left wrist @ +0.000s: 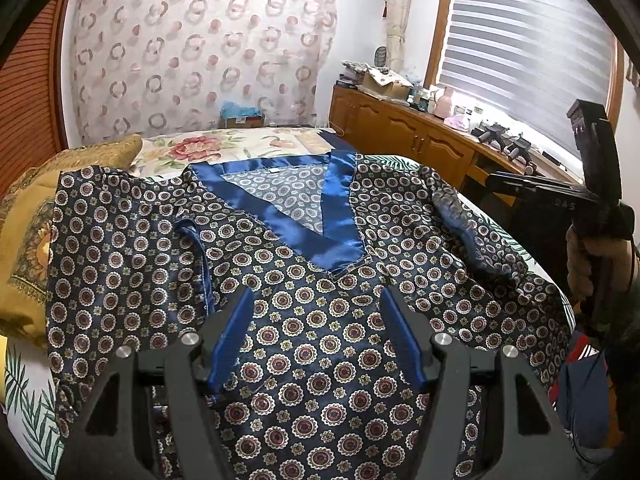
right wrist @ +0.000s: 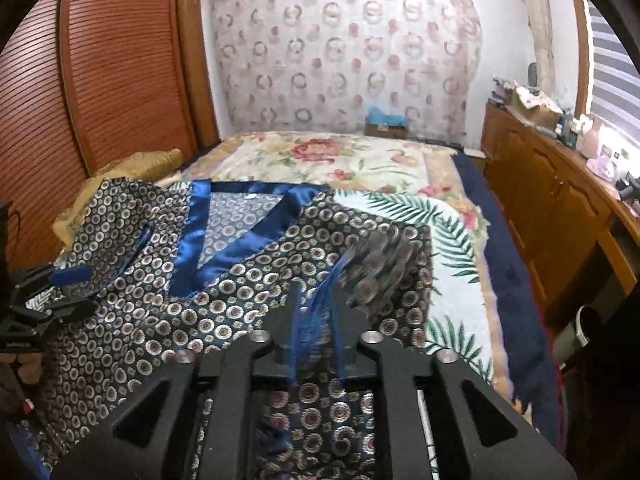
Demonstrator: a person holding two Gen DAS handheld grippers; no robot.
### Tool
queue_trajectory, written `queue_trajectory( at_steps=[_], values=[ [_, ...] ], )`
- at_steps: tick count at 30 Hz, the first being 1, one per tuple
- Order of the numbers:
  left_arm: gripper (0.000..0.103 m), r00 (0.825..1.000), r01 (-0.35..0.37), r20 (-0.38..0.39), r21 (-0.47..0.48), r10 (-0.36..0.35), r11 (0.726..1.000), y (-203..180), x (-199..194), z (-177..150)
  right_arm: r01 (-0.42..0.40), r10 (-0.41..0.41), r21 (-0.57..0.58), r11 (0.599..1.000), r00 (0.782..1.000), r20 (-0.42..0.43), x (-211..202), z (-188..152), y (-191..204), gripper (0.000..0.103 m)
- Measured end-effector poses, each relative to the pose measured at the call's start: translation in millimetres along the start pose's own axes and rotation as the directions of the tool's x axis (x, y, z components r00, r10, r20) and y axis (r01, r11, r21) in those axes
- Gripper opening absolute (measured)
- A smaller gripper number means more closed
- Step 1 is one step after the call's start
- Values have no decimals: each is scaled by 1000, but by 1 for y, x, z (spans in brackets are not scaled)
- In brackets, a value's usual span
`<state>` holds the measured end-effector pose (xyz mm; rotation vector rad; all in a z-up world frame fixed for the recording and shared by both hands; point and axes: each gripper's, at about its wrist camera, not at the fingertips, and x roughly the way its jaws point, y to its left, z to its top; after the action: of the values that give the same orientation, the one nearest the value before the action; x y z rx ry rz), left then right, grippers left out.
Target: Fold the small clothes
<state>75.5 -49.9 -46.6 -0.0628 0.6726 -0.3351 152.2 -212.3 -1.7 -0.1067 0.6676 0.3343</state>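
Observation:
A dark blue shirt (left wrist: 320, 300) with a round medallion print and a shiny blue V collar (left wrist: 288, 204) lies spread flat on the bed. My left gripper (left wrist: 320, 300) is open just above the shirt's chest, below the collar. My right gripper (right wrist: 316, 300) is shut on the shirt's right sleeve (right wrist: 384, 256), which is lifted and bunched at its pads. The right gripper also shows in the left wrist view (left wrist: 592, 184), raised at the right edge of the bed. The left gripper shows in the right wrist view (right wrist: 60, 288) at the far left.
The bed has a floral and palm-leaf cover (right wrist: 452, 240). A mustard cushion (left wrist: 28, 240) lies left of the shirt. A wooden cabinet (right wrist: 560, 200) with clutter runs along the right under a window. A slatted wooden door (right wrist: 100, 80) stands on the left.

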Motion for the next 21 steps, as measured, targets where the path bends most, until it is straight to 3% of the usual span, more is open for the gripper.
queue_trajectory(
  at_steps=[1,6,21],
  values=[
    [65,1000,0,0,-1,0,1000,0,0,0,4,-4,1,1000,1000,6,-2,-1,-3,37],
    [65,1000,0,-1,-3,0,1000,1,0,0,48,-47,20,999,999,-12,1,-6,-21,42],
    [65,998,-57,-3,-25,57,998,29,-2,7,117,-109,44,992,981,-159,52,-27,-56,46]
  ],
)
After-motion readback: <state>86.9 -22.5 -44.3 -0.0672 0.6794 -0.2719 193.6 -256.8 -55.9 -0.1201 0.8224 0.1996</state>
